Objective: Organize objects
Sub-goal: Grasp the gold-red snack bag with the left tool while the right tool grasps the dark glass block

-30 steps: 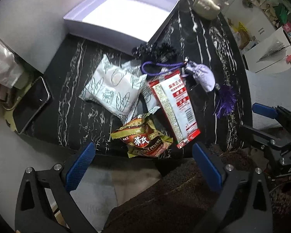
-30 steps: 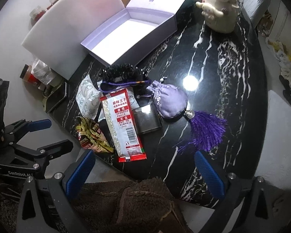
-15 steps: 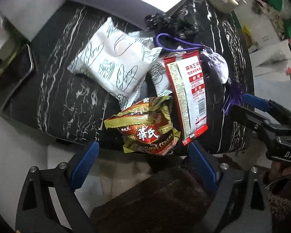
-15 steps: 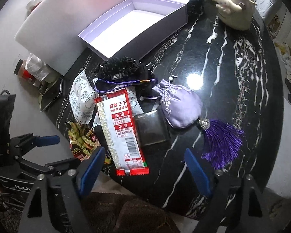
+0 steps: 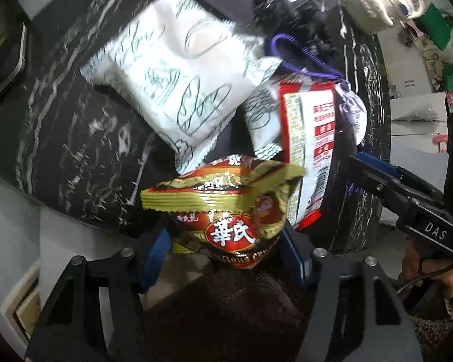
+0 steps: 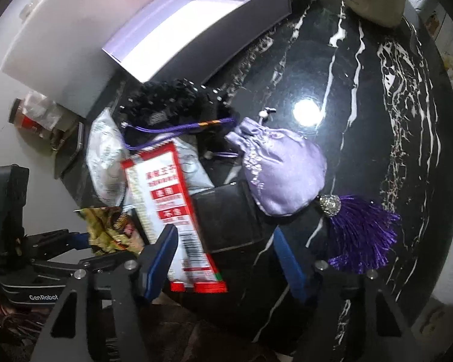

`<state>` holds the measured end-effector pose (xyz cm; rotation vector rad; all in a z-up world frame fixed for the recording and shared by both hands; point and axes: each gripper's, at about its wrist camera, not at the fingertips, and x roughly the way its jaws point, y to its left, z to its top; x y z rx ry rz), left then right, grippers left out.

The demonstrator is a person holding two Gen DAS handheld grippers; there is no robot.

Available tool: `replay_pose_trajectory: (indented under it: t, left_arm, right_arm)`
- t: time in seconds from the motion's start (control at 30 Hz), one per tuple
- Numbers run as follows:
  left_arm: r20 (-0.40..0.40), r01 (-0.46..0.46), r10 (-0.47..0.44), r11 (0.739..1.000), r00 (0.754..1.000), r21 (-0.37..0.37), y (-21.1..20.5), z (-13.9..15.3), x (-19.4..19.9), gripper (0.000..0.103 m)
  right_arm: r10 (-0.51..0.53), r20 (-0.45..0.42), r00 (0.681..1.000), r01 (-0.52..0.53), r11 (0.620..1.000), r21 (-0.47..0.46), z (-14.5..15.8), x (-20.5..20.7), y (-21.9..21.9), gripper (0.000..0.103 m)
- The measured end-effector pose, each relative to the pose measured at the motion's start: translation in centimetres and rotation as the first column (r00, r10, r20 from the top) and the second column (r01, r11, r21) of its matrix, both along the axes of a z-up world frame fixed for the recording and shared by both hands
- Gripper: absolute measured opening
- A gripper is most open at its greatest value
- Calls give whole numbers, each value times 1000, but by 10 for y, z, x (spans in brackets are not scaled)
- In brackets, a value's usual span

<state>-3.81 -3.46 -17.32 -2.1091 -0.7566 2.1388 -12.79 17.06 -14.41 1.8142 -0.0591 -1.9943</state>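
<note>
My left gripper (image 5: 223,259) has its blue fingers on both sides of the red and gold snack packet (image 5: 226,211) at the table's front edge. Behind it lie a white printed packet (image 5: 178,72) and a red and white packet (image 5: 311,150). My right gripper (image 6: 226,259) has closed in around the red and white packet (image 6: 172,205) and a dark wallet (image 6: 226,217); its left finger lies over the packet. A lilac pouch (image 6: 281,169) with a purple tassel (image 6: 362,235) lies to the right.
An open lilac box (image 6: 190,21) stands at the back of the black marble table (image 6: 377,105). A black scrunchie (image 6: 172,102) lies before it. A cream teapot (image 5: 374,9) stands at the back right. A phone (image 5: 3,69) lies at the left.
Both grippers have moved forward and narrowed. The left one now has the red and gold packet between its fingers; the right one has closed in over the red and white packet and wallet.
</note>
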Motion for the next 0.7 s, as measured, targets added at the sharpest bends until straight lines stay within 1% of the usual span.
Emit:
replay_pose_trajectory:
  t: [0.07, 0.23, 0.27, 0.3, 0.43, 0.53, 0.63, 0.7]
  left_arm:
    - [-5, 3, -3, 1000, 1000, 10, 2, -2, -2, 61]
    - [-28, 1, -1, 1000, 1000, 1, 6, -1, -8, 56]
    - [-30, -3, 3, 1000, 1000, 2, 7, -1, -9, 55]
    - [-32, -7, 8, 1000, 999, 9, 7, -1, -9, 54]
    - [-41, -30, 31, 999, 999, 29, 7, 1, -8, 48]
    - [-40, -35, 36, 999, 999, 38, 8, 3, -7, 47]
    - [-54, -32, 33, 999, 998, 29, 11, 8, -7, 46]
    - [-61, -25, 25, 1000, 998, 11, 16, 14, -8, 46]
  right_arm:
    - [-9, 12, 1000, 9, 1000, -16, -4, -2, 1, 59]
    - [-12, 27, 1000, 13, 1000, -28, -13, -4, 3, 57]
    - [-9, 29, 1000, 10, 999, -35, -15, -5, 3, 53]
    - [-3, 37, 999, 4, 999, -51, -18, -5, 3, 51]
    - [5, 17, 1000, -4, 999, -54, -15, -2, 5, 50]
    - [0, 14, 1000, 1, 998, -59, -13, 2, 8, 50]
    - [5, 7, 1000, -5, 998, -64, -9, 5, 10, 50]
    - [8, -3, 1000, -8, 998, -66, -4, 7, 11, 50]
